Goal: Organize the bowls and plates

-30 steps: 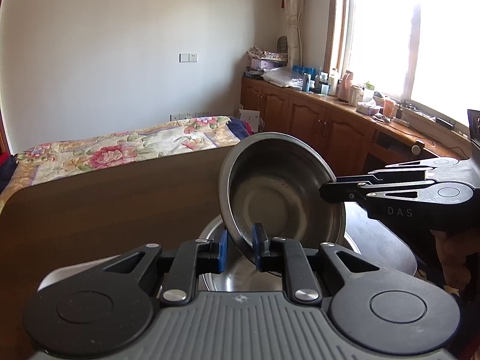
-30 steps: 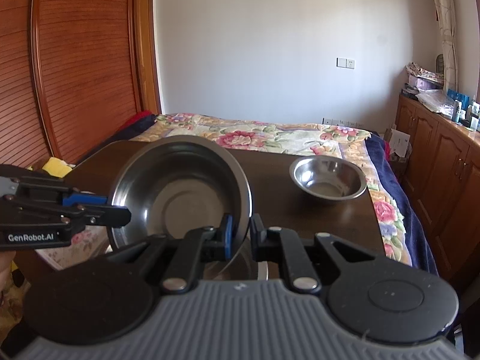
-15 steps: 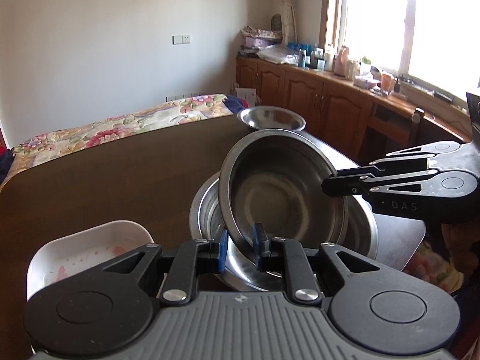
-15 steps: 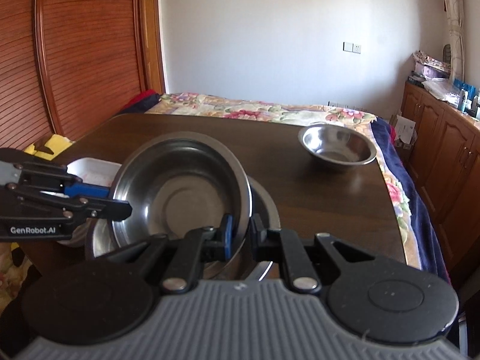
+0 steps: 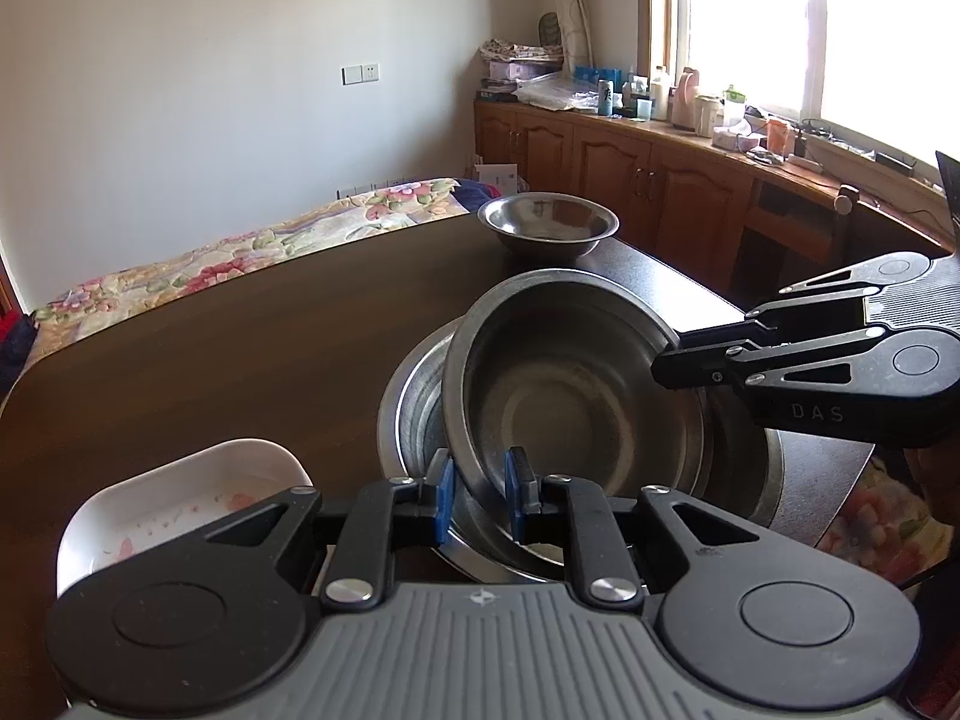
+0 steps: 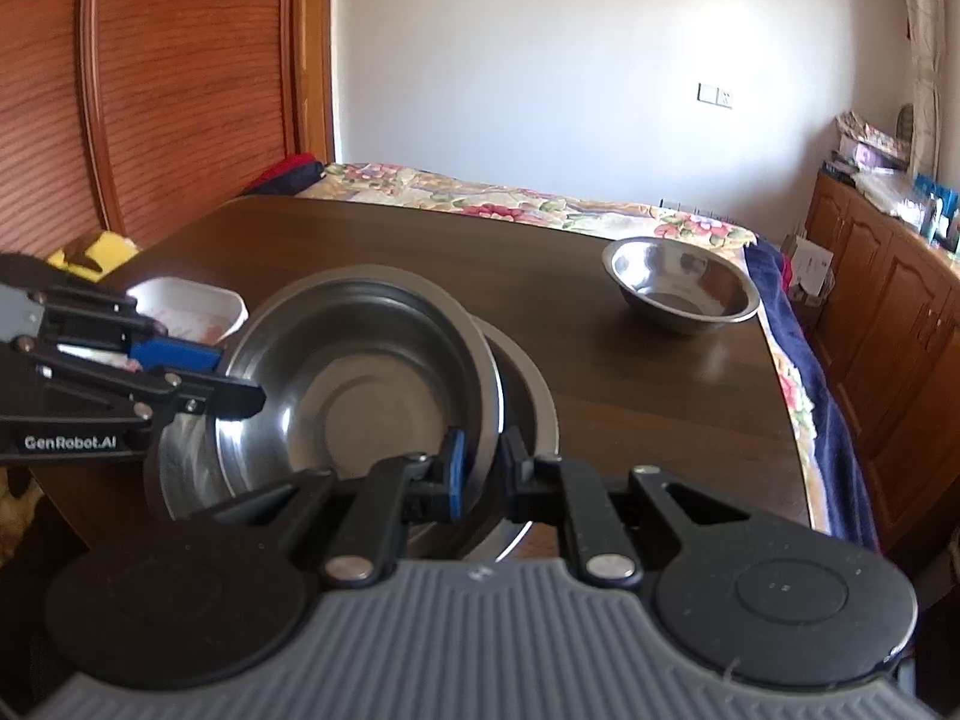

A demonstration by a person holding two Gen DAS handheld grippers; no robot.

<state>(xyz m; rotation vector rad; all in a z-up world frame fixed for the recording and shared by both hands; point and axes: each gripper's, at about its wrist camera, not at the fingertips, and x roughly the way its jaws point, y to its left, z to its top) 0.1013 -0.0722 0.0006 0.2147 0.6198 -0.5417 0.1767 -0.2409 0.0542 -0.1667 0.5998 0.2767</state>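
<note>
Looking at a plain white wall [image 5: 210, 60] with a light switch [image 5: 360, 72], flowery bedspread [image 5: 240, 246] lying beyond the dark wooden table [image 5: 210, 360]. Sunlight pouring through the window [image 5: 810, 30] over cluttered wooden cabinets [image 5: 630, 174]. Slatted wooden door [image 6: 150, 90] glowing reddish-brown.

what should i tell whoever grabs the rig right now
Left gripper: shut on the steel bowl, near rim.
Right gripper: shut on the same bowl's opposite rim.
The bowl is tilted, partly lowered into the larger steel basin on the table; not yet seated.
Left: settle it, release both, then deal with the small steel bowl at the far edge and the white dish beside the basin.
</note>
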